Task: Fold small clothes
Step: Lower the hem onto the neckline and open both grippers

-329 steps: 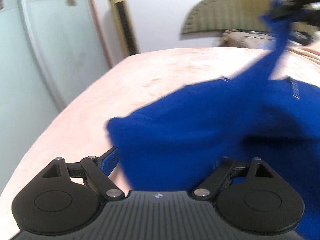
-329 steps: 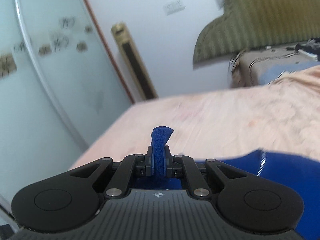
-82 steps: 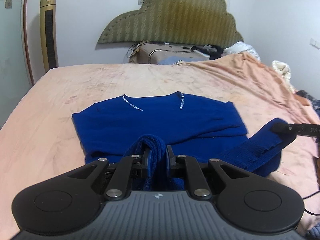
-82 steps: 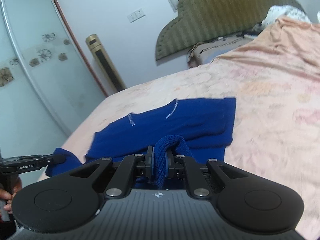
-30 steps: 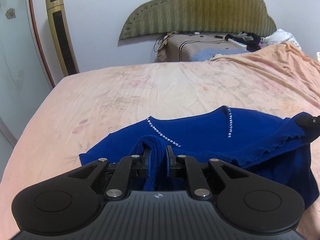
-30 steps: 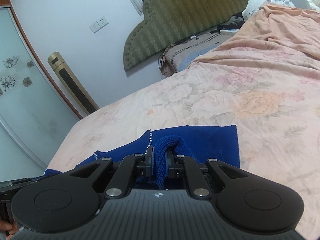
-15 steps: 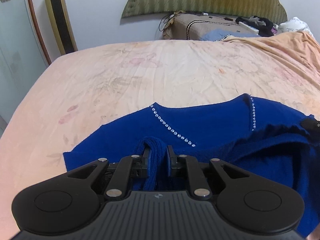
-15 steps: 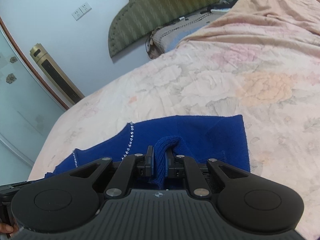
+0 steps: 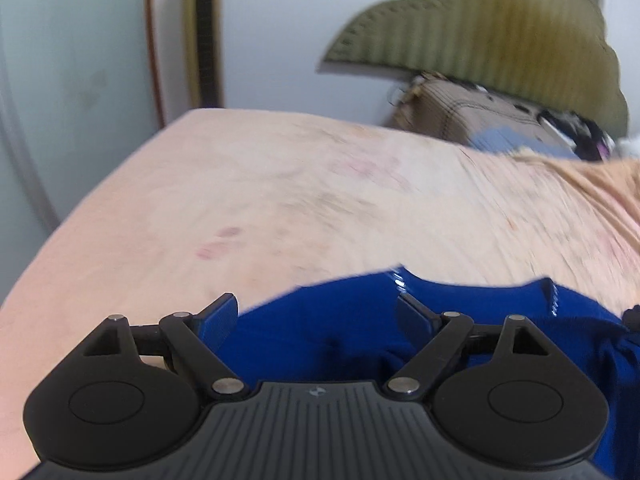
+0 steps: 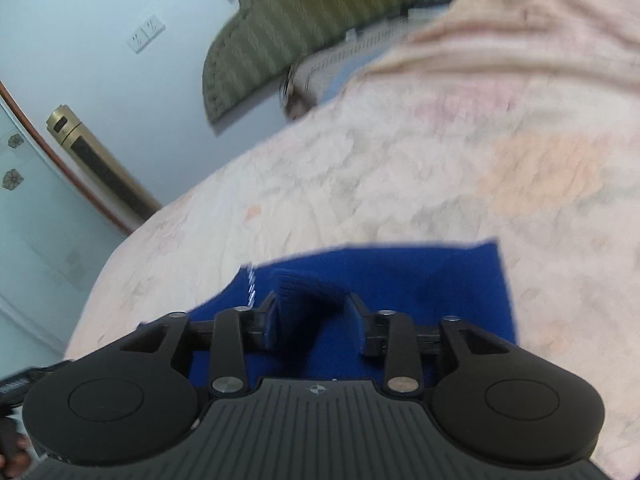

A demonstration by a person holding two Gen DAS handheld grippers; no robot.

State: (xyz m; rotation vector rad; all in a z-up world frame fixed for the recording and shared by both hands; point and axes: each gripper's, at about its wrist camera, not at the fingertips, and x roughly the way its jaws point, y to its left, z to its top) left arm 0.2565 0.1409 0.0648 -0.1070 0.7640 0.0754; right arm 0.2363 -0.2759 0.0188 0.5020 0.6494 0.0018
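Observation:
A blue knit sweater (image 9: 348,332) with a rhinestone neckline lies folded on the pink floral bed sheet (image 9: 280,208). My left gripper (image 9: 314,312) hovers over its near edge. Its jaws are opening wide and only flat fabric shows below the gap. In the right wrist view the sweater (image 10: 420,280) fills the lower middle. My right gripper (image 10: 314,316) is over it with its jaws opening. A loose ridge of blue knit still stands between them, leaning on the left finger (image 10: 270,320) and apart from the right one. Both views are motion-blurred.
An olive padded headboard (image 9: 500,40) and a brown box (image 9: 460,116) stand at the head of the bed. A gold tower fan (image 9: 202,32) and a glass sliding door (image 10: 36,208) are at the left. The left gripper's handle (image 10: 16,384) and a hand show at the right view's lower left.
Both grippers were shut on folds of the blue sweater; both have now spread their jaws and let the fabric go. The left view has swung left and dropped closer to the sweater.

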